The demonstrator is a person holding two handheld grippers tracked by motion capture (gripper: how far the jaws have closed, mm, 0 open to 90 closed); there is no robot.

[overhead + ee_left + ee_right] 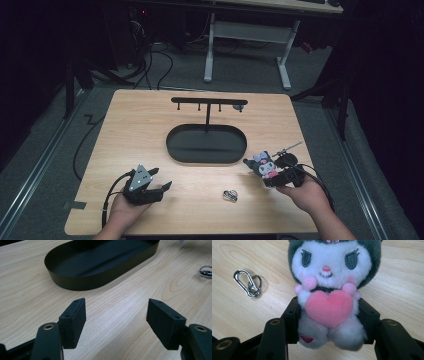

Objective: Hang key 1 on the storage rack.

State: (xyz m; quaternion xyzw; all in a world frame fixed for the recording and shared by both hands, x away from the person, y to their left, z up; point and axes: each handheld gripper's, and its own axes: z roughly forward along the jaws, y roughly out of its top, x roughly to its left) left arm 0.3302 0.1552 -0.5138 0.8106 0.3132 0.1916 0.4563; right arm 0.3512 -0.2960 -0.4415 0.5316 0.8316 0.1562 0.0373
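- The plush toy (329,292) is seen to be made of soft, fuzzy cloth: white and dark grey pile, with a pink heart of a shorter, velvety nap.
- The table (130,302) is surfaced in pale wood with a visible grain, smooth and of low sheen.
- The oval tray (82,281) is finished in a matt black, smooth coating, as is the stand (208,102) rising from it.
- The carabiner clip (248,283) is made of bright, polished metal.
- The right gripper (329,315) and the left gripper (116,322) are built of matt black plastic, with brass-coloured metal inserts; the pads (165,320) look slightly rough.
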